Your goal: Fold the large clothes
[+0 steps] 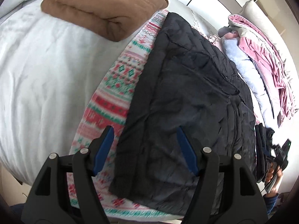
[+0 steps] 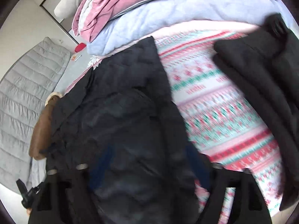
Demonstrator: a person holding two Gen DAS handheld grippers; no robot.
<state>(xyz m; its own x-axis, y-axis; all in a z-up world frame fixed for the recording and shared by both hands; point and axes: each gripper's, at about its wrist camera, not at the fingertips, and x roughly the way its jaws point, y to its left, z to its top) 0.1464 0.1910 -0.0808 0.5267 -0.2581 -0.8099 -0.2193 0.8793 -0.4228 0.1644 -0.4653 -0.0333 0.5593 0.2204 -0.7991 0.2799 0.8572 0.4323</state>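
Observation:
A black quilted jacket [image 1: 186, 97] lies spread on a patterned red, green and white blanket [image 1: 119, 85] on the bed. My left gripper [image 1: 144, 128] hovers open over the jacket's near left edge. One blue pad is above the blanket and the other above the jacket, with nothing gripped. In the blurred right wrist view the jacket [image 2: 127, 112] fills the middle. My right gripper [image 2: 147, 149] stands low over it with dark fabric between its faint blue pads; whether they press on it is unclear. It shows small at the jacket's right edge [image 1: 280, 153], held by a hand.
A folded brown garment [image 1: 104, 9] lies on the white bedding [image 1: 37, 71] at the back left. Pink and pale blue bedding [image 2: 149, 15] is piled beyond the jacket. Another black cloth piece [image 2: 261, 85] lies on the blanket [image 2: 214, 102]. A grey quilted cover [image 2: 24, 97] is at far left.

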